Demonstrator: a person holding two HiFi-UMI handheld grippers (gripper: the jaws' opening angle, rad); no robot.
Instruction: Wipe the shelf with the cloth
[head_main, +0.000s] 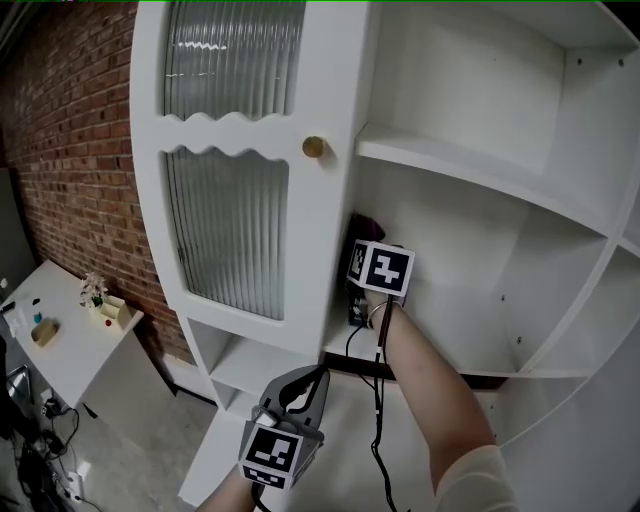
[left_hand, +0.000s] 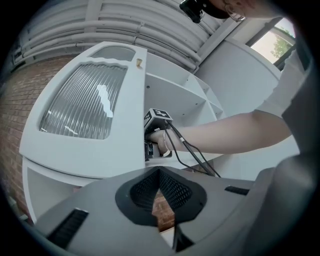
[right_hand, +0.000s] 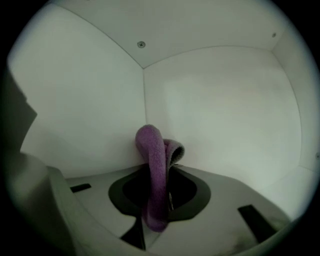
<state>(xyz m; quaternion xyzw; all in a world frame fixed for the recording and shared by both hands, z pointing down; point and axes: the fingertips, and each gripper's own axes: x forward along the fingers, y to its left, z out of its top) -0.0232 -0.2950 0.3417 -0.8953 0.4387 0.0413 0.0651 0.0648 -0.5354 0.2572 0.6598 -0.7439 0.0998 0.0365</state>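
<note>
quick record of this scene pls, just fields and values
right claw: shut on cloth, reaching into the cabinet
cloth: purple, folded over, near the back corner above the shelf
left claw: shut, empty, held low outside the cabinet
door: white, ribbed glass, round knob
wall: red brick, left of the cabinet

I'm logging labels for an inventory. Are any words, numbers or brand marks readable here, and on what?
None can be read.
The left marker cube and right marker cube carry only black-and-white square patterns, no letters.
The small items on the side table are too small to read.
</note>
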